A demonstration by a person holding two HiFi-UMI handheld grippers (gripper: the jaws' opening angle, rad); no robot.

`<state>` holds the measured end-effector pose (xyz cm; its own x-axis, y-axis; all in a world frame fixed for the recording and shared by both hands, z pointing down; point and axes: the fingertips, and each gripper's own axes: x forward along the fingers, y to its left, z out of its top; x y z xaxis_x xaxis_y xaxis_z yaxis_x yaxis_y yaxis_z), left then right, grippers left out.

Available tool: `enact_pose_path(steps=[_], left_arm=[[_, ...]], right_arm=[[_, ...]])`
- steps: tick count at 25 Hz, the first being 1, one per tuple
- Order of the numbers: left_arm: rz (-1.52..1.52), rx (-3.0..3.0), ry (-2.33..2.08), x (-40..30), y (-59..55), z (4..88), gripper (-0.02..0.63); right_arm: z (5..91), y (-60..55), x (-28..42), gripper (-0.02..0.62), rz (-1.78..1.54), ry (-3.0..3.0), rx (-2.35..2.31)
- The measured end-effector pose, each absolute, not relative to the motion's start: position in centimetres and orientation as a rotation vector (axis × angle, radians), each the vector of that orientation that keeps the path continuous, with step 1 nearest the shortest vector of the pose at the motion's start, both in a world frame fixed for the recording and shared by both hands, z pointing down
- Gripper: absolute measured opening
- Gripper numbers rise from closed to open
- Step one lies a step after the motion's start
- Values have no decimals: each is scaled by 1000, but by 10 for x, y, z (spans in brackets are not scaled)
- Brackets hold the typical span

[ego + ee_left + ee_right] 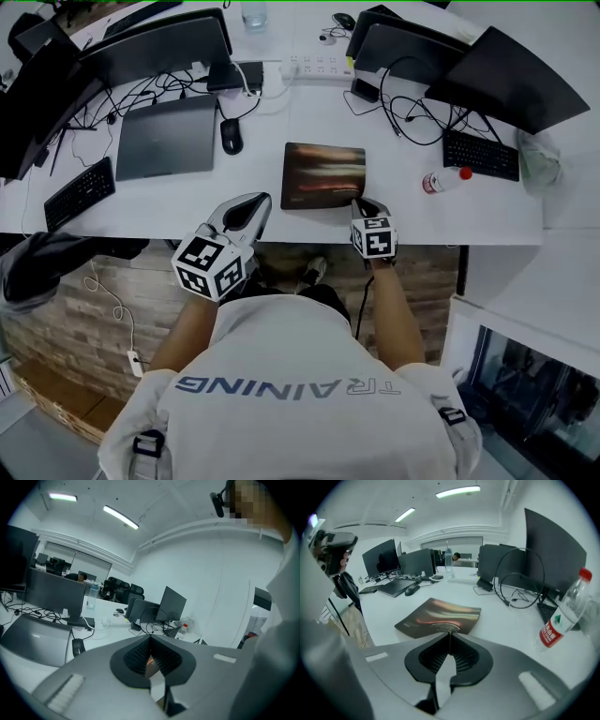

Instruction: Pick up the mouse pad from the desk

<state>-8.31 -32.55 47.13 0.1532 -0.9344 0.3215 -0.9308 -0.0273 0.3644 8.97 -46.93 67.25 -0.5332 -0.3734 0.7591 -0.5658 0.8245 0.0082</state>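
The mouse pad, dark with reddish streaks, lies on the white desk near its front edge. My right gripper is at the pad's near right corner. In the right gripper view the jaws meet at their tips with the edge of the mouse pad pinched between them. My left gripper hovers over the desk's front edge, just left of the pad and apart from it. In the left gripper view its jaws are shut on nothing.
A closed laptop and a black mouse lie left of the pad. A water bottle lies to its right. Keyboards, monitors, a power strip and cables fill the back.
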Motion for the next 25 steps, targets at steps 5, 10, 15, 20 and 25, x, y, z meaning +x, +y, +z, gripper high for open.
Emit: enact_pose_path(steps=[5, 10, 15, 20, 25], left_arm=[[-38, 1976, -1793, -93, -330, 458, 0], [-71, 2015, -1810, -98, -336, 443, 0], [-101, 2059, -1833, -103, -340, 423, 0], [-127, 2124, -1879, -105, -346, 393, 0], [-152, 2187, -1942, -109, -352, 362, 0]], right_arm=[[617, -465, 71, 38, 229, -2319, 686], [558, -463, 57, 37, 131, -2433, 700], [494, -466, 54, 38, 23, -2534, 782], [429, -469, 58, 38, -64, -2640, 877], [371, -471, 65, 38, -105, -2744, 950]])
